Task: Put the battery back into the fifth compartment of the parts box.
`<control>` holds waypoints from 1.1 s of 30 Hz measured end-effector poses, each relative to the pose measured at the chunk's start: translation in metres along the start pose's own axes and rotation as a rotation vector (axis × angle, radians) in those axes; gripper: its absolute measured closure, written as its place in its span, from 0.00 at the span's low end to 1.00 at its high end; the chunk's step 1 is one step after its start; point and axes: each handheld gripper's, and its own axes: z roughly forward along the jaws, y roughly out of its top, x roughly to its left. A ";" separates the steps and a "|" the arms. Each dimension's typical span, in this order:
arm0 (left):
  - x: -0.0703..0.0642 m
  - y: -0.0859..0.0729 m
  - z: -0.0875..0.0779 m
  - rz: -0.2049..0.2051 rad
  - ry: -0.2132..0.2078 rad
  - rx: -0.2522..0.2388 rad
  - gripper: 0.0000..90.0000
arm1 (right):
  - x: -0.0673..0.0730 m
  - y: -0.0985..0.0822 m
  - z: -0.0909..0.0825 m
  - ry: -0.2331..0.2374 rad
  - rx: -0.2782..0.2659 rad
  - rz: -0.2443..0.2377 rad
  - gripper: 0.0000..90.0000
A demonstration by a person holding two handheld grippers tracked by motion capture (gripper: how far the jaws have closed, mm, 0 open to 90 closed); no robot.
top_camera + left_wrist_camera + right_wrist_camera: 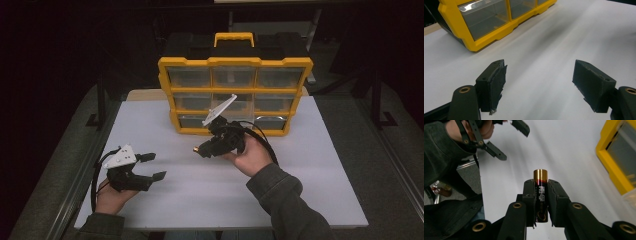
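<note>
My right gripper (pixel 541 185) is shut on a black and gold battery (pixel 540 192), whose gold end sticks out past the fingertips. In the high view that gripper (pixel 204 149) is held above the middle of the white table (pixel 300 170), pointing left, with the battery (pixel 198 148) at its tip. My left gripper (pixel 151 167) rests low at the front left with its jaws wide open and nothing between them. Its two black pads (pixel 496 82) stand far apart over bare table in the left gripper view. A yellow organiser box (pixel 235 95) with clear drawers stands upright at the back.
The organiser's lower corner (pixel 486 27) lies ahead and to the left of the left gripper. The table's left edge borders a grey metal rail (pixel 75 185). Dark surroundings lie beyond the table on all sides.
</note>
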 end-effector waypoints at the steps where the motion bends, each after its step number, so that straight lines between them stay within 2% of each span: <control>1: 0.000 0.000 0.000 0.005 0.001 0.001 0.29 | 0.000 0.002 -0.003 -0.002 0.001 0.007 0.84; 8: 0.000 0.000 0.000 0.002 0.003 0.001 0.29 | -0.004 0.014 -0.024 -0.026 -0.008 -0.004 0.84; 11: 0.000 0.000 0.000 0.004 0.001 0.007 0.29 | -0.005 0.020 -0.031 -0.022 -0.019 -0.006 0.84; 20: 0.001 0.000 0.000 0.005 0.004 0.000 0.29 | -0.010 0.033 -0.048 -0.034 -0.026 -0.001 0.84; 33: 0.002 0.000 -0.001 -0.003 0.006 -0.001 0.27 | -0.023 0.044 -0.066 -0.084 -0.046 0.000 0.84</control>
